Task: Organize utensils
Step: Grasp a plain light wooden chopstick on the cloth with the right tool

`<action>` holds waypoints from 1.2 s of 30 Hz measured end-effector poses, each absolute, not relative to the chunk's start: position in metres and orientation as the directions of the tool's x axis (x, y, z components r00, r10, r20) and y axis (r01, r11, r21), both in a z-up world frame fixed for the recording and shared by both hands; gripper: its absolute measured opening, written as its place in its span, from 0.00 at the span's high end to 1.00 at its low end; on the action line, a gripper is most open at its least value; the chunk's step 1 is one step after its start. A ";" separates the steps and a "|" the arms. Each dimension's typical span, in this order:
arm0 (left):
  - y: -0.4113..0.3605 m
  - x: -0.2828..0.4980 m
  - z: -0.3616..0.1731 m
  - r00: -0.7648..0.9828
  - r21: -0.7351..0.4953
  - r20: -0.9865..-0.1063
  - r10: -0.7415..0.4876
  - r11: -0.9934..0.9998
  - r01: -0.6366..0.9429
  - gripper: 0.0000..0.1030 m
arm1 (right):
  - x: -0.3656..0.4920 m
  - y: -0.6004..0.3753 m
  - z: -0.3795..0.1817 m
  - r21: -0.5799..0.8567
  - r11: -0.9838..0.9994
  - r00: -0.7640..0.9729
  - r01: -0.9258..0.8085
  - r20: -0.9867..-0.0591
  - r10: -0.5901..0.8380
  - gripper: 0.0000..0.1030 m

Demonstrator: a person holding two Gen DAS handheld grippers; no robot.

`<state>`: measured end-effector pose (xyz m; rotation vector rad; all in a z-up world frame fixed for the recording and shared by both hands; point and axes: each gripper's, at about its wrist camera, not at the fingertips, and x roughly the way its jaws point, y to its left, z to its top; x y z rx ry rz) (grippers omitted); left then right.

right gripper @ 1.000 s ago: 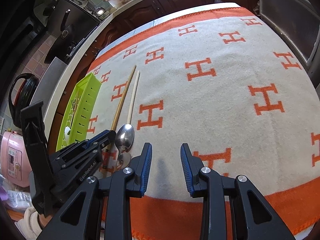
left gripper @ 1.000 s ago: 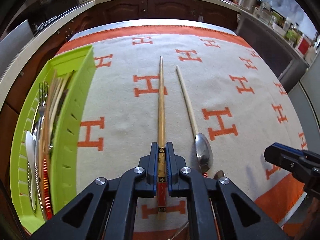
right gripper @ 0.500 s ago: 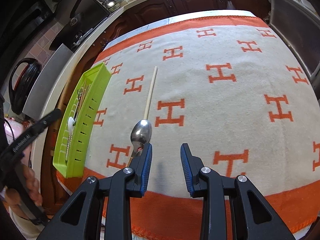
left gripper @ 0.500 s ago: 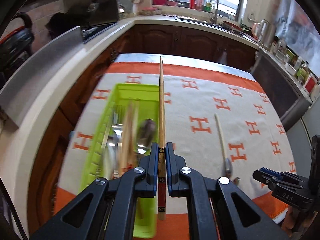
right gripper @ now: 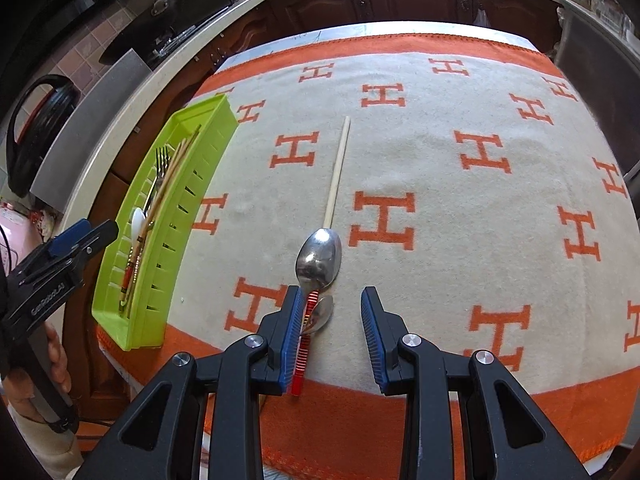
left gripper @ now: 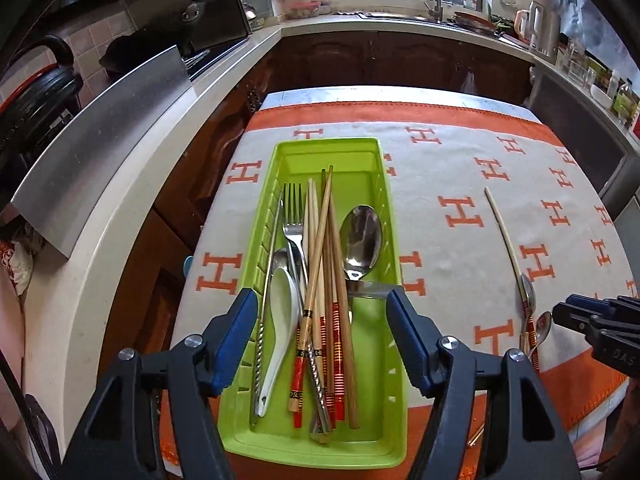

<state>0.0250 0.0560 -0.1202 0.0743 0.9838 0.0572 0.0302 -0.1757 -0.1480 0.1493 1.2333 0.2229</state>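
Left tongs now apart and empty above the green tray; chopstick clamped a second ago now among the chopsticks, fork and spoons inside. One more piece sorted, probably. Right tongs apart, low over the blanket on the table, no grip yet. Right view alone gives the remaining pale chopstick, big spoon and small spoon up close; left view alone shows the tray's contents from above.

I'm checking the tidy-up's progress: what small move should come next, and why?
Probably lower the right gripper onto the chopstick on the cloth: its jaws are open, and the left gripper hangs open over the green tray, which already holds chopsticks.
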 end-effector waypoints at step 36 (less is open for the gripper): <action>0.068 0.017 -0.121 0.543 -0.067 -0.838 -0.048 0.998 -0.016 0.37 | 0.113 -0.124 -0.186 0.165 0.982 0.301 -0.095 -0.935 0.186 0.85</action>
